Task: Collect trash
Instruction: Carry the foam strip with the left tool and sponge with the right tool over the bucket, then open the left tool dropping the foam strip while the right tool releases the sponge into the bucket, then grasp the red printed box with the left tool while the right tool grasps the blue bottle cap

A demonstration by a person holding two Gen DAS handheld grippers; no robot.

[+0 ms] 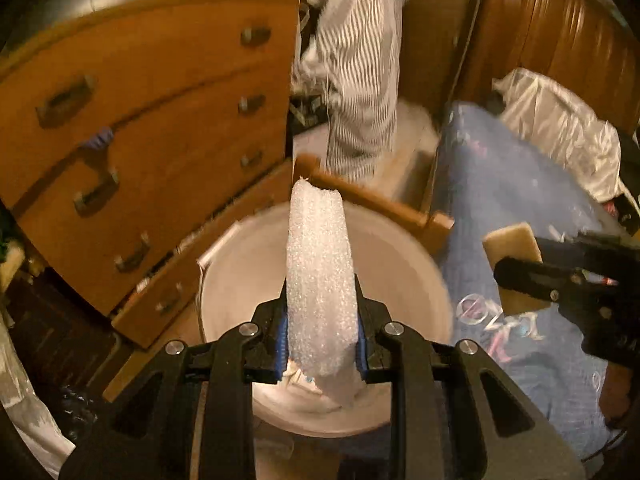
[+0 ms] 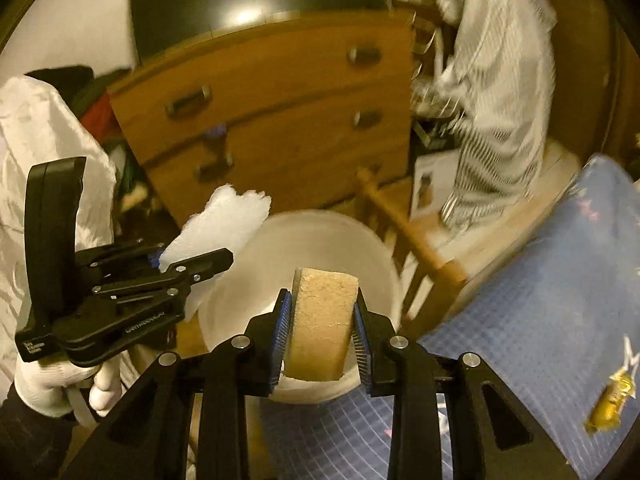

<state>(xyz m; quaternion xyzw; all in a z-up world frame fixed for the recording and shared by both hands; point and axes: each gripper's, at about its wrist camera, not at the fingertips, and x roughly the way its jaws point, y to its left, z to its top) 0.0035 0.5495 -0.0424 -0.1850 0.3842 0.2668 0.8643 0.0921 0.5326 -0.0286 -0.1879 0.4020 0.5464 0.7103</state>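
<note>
Black tong arms fill the near edge of both wrist views. Between the blue pads of the left gripper [image 1: 322, 336] stands a strip of white foam [image 1: 320, 276], clamped near its lower end and rising upright past the fingertips. It is pale, grainy and slightly curved, with a ragged top edge. Below and behind it sits a white bucket [image 1: 400, 256], its round mouth open just under the foam.

Closed on a tan sponge block [image 2: 324, 320] is the right gripper [image 2: 322, 334]; the pads press both flat sides. That block is rectangular, rough and crumbly on top, with a faint crack across its face, and it hangs over the near rim of the bucket [image 2: 320, 228].

From the right wrist view, the left gripper [image 2: 200, 264] is at the left, carried by a white-gloved hand [image 2: 60, 384], its foam [image 2: 216, 224] poking out toward the bucket's left rim.

Farther off stands a wooden chest of drawers [image 1: 160, 140], to its right a striped cloth [image 1: 360, 80] hangs, and a blue quilted cover [image 2: 540, 300] lies on the right. On this cover lies a gold wrapper [image 2: 610, 404].
</note>
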